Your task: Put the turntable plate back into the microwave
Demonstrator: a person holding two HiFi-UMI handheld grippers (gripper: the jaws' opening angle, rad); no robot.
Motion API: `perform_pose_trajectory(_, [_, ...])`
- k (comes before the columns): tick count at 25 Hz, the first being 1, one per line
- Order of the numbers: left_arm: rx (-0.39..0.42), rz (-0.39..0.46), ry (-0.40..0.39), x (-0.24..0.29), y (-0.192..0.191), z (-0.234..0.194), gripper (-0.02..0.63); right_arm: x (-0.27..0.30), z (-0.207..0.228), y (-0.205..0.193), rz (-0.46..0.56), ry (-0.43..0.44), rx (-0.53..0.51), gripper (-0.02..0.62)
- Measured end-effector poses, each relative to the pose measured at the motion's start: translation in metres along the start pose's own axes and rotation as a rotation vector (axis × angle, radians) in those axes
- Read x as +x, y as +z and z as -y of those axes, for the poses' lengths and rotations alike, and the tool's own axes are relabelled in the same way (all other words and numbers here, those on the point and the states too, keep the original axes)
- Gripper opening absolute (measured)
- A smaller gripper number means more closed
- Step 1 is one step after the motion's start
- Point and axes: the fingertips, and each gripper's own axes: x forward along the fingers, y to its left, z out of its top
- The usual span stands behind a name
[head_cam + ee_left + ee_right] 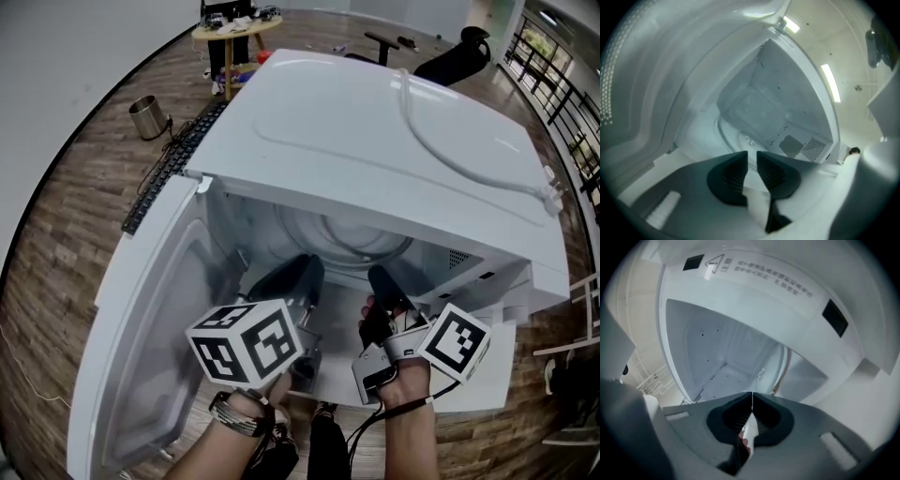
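The white microwave (375,122) stands with its door (150,347) swung open to the left. The clear glass turntable plate (347,246) lies on the cavity floor; its rim shows just beyond the jaws in the left gripper view (739,137), and it fills the right side of the rolled right gripper view (806,376). Both grippers reach into the cavity mouth. My left gripper (305,267) (752,157) has a narrow gap between its jaws, and I see nothing between the pads. My right gripper (380,278) (752,397) is shut, tips touching, holding nothing.
A white cable (450,141) runs over the microwave's top. On the wooden floor behind are a black keyboard (173,159), a metal bin (148,116), a round table (234,28) and an office chair (450,61). Vent holes (813,150) mark the cavity's right wall.
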Motion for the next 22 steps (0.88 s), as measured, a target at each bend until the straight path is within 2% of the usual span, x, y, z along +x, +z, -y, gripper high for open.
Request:
perform_pose_trajectory(5, [0.079,0.004,-0.004,-0.004,0.003,0.007,0.052,-0.007,-0.004,0.002,0.015,-0.041,-0.071,0.002])
perform_pose_trajectory(8, [0.075,-0.012,-0.021,-0.007,-0.001,0.010,0.005,-0.011,-0.009,0.003,0.020,-0.027,-0.077,0.002])
perform_pose_trajectory(16, [0.179,-0.057,-0.074,-0.015,-0.003,0.043,0.005,-0.038,-0.027,0.015,0.047,-0.030,-0.094,0.002])
perform_pose_trajectory(19, [0.247,-0.058,-0.095,-0.017,0.001,0.058,0.005,-0.045,-0.043,0.020,0.060,-0.004,-0.121,0.002])
perform_pose_trajectory(22, [0.364,-0.050,-0.092,-0.021,0.007,0.064,0.005,-0.050,-0.061,0.024,0.070,0.018,-0.162,0.002])
